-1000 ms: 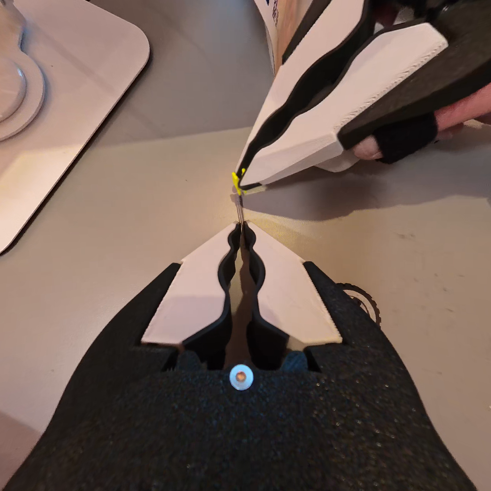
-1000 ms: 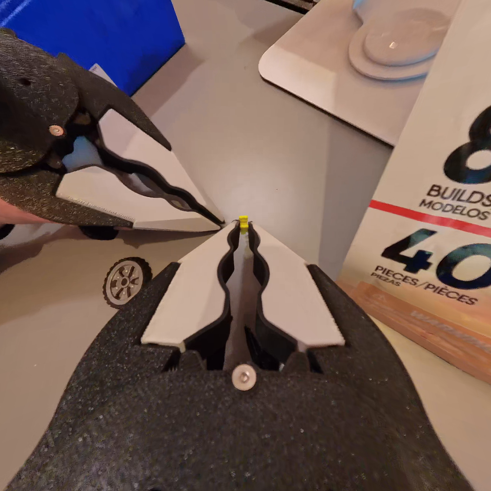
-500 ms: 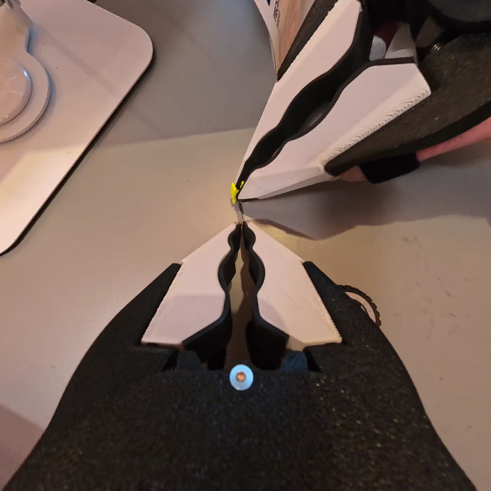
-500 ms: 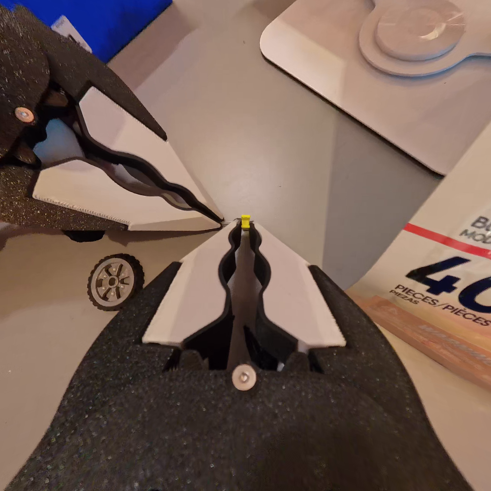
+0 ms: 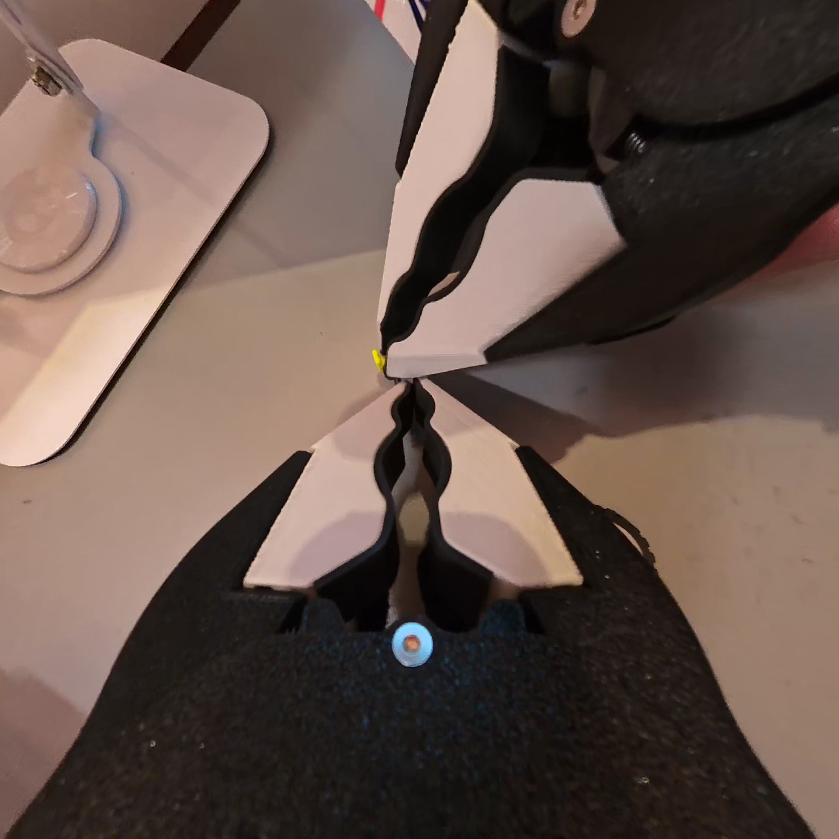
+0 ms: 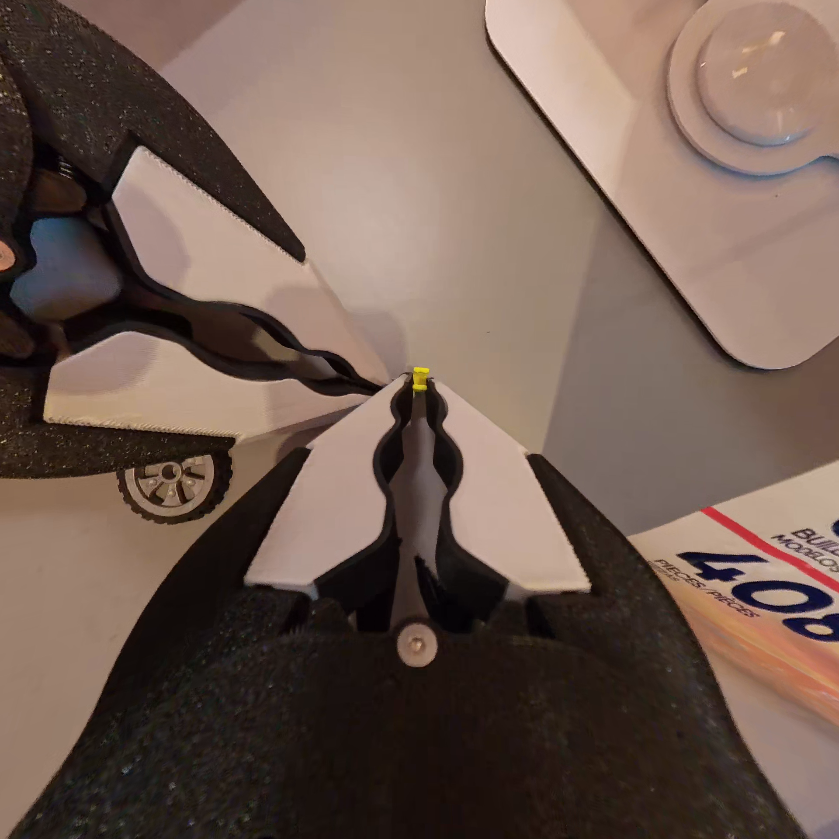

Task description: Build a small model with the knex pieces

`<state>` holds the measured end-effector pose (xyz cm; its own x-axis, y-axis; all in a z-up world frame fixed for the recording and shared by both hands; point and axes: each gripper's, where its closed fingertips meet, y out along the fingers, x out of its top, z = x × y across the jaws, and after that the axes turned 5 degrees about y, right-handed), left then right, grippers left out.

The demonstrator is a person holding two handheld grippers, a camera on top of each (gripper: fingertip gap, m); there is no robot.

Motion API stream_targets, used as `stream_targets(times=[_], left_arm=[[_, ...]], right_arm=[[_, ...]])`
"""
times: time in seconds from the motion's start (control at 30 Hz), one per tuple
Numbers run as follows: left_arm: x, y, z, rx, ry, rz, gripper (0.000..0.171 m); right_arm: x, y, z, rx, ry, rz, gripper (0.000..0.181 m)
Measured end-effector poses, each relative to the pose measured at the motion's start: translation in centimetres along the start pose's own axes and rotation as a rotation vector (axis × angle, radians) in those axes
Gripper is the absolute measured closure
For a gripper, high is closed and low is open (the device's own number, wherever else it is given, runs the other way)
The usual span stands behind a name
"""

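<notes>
My left gripper (image 5: 412,389) is shut at the tips on a thin metal rod, which is almost hidden between them. My right gripper (image 6: 420,386) is shut on a tiny yellow plastic piece (image 6: 420,378) that pokes out past its tips. The two grippers meet tip to tip just above the grey table. In the left wrist view the right gripper (image 5: 386,363) comes in from the upper right with the yellow piece (image 5: 377,358) at its tip. In the right wrist view the left gripper (image 6: 379,386) comes in from the left.
A small grey toy wheel with a black tyre (image 6: 175,488) lies on the table under the left gripper. A white flat stand base with a round dome (image 6: 635,227) sits behind, also in the left wrist view (image 5: 159,181). A printed cardboard box (image 6: 749,613) lies at the right. Left and right tips are no more than a few centimetres apart.
The two grippers have come together. The short stretch of rod seen between the tips earlier is now nearly covered. Both stay shut.
</notes>
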<state>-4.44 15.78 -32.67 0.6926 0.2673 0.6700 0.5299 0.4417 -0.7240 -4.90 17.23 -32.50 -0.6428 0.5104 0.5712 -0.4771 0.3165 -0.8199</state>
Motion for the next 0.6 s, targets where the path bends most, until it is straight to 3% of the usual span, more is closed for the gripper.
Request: stream_targets(times=[0.17,0.27,0.33,0.47,0.6], left_arm=[[-0.4,-1.2,0.2,-0.054,-0.061,-0.001,0.171],[-1.1,-1.3,-0.1,-0.082,-0.077,0.024,0.152],[-1.6,-0.8,-0.3,-0.088,-0.075,0.049,0.149],[-1.6,-0.7,0.5,-0.046,-0.089,0.037,0.169],[-1.5,-0.6,0.5,-0.031,-0.057,0.023,0.171]], right_arm=[[0.0,0.0,0.0,0.041,0.039,-0.032,0.176],[0.0,0.0,0.0,0.083,0.089,-0.061,0.176],[0.1,0.0,-0.1,0.117,0.124,-0.082,0.176],[0.2,0.0,-0.1,0.179,0.191,-0.116,0.176],[0.2,0.0,0.0,0.173,0.185,-0.111,0.176]])
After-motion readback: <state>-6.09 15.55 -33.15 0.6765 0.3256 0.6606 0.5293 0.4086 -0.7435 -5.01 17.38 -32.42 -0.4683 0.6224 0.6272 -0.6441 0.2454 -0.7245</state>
